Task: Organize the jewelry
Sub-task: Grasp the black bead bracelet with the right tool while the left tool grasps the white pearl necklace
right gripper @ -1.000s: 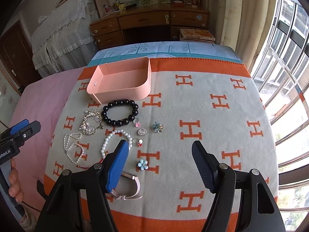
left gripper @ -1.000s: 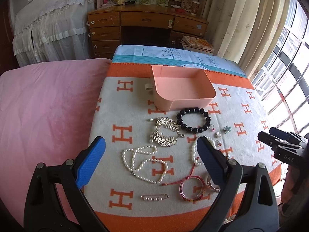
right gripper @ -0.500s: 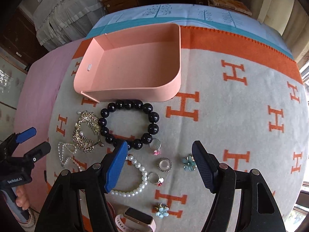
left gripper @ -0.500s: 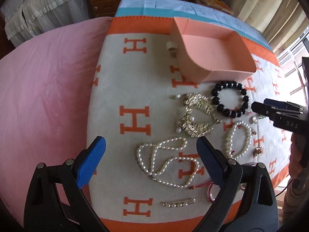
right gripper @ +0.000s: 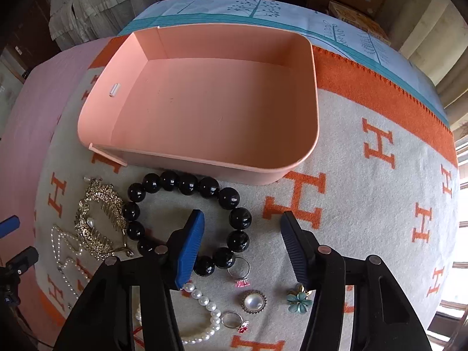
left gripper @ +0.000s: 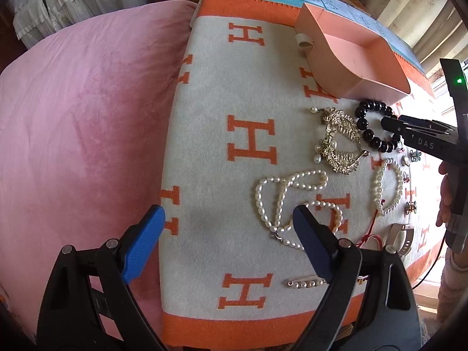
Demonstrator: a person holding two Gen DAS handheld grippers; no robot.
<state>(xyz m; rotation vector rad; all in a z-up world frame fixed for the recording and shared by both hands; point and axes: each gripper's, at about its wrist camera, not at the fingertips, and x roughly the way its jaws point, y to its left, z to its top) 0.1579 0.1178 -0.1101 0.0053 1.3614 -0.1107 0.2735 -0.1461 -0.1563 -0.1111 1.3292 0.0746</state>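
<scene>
1. Both sets of jaws are narrowing with nothing pinched: the right gripper [right gripper: 239,244] is half-spread and closing astride the right arc of the round black glossy-bead bracelet [right gripper: 187,222], while the left gripper [left gripper: 228,239] is easing in from wide over bare blanket.
2. Judging by this, the first pick-up is under way; the empty salmon-pink plastic tray [right gripper: 304,158] is lying at twelve o'clock of the bracelet, just beside it.
3. Next, the right jaws are needing to drop until one bead sits between the pads, then squeeze.
4. Being a ring, the bracelet is pointing nowhere; the tray's long axis is running nine to three in the right view.
5. Looped white pearl necklace [left gripper: 289,201] is lying at one o'clock of the left gripper, under its right finger.
</scene>
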